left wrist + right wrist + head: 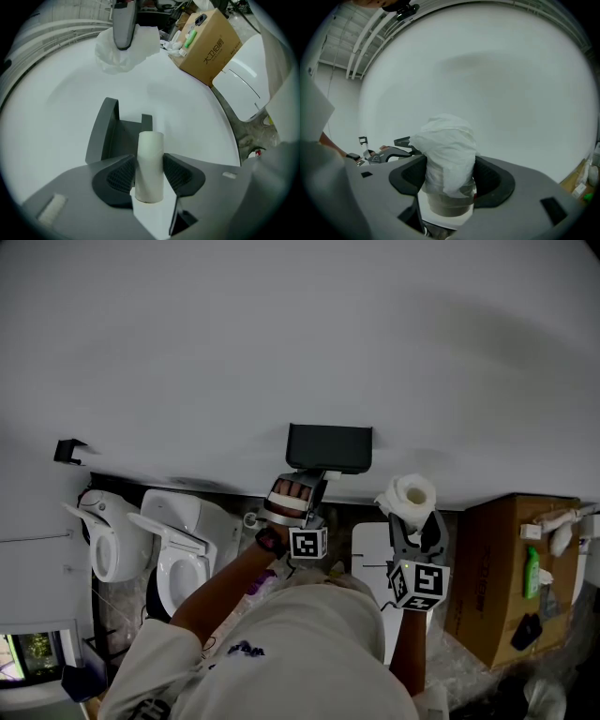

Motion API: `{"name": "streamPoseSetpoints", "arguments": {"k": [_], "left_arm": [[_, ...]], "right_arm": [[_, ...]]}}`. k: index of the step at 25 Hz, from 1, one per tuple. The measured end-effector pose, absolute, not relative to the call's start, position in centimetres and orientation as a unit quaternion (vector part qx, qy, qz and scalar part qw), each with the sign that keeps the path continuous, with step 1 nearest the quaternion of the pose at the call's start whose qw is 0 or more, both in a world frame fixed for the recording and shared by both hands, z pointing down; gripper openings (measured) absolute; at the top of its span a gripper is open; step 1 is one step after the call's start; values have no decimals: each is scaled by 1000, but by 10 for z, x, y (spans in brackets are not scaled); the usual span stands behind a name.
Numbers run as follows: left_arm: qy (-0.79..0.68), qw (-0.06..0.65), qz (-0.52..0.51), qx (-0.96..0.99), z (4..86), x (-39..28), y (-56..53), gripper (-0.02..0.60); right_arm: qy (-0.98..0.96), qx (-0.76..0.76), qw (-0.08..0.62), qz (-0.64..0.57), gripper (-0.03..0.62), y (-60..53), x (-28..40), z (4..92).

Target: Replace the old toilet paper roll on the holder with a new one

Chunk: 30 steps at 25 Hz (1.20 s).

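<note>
1. The left gripper (149, 174) has its jaws closed partway on the old tube (150, 149), a bare, pale cardboard core. The ribbed pads press against the tube from both sides.
2. The tube's far end lies right in front of the dark grey holder (328, 448), which is fixed to the white wall (281, 334). The views do not show whether the tube still sits on the holder's arm.
3. The right gripper (449, 182) is clamped on the new roll (446, 143), with its jaws set wide around it. The roll is full and white, with loose, crumpled paper over its top.
4. In the head view, the new roll is held up just to the right of the holder, near the wall and apart from the left gripper.
5. A cardboard box (506, 568) stands on the floor to the right, and two white toilets (183, 549) stand to the left along the wall.
</note>
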<state>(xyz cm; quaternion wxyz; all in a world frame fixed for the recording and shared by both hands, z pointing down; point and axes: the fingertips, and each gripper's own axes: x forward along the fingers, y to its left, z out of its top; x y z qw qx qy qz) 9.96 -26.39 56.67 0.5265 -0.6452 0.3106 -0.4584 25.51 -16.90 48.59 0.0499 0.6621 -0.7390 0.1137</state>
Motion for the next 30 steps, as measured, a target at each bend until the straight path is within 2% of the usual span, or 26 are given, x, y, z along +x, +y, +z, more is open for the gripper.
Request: {"name": "streamPoseSetpoints", "arguments": {"k": [2,30], "left_arm": [[315,529,-457,-642,565,99,-264,181],[296,521,-459,-656,569,127,-260,175]], "right_arm": [[-739,662,49,114,295,-169,255,487],[-728,672,50,124,295,-169,277,496]]}}
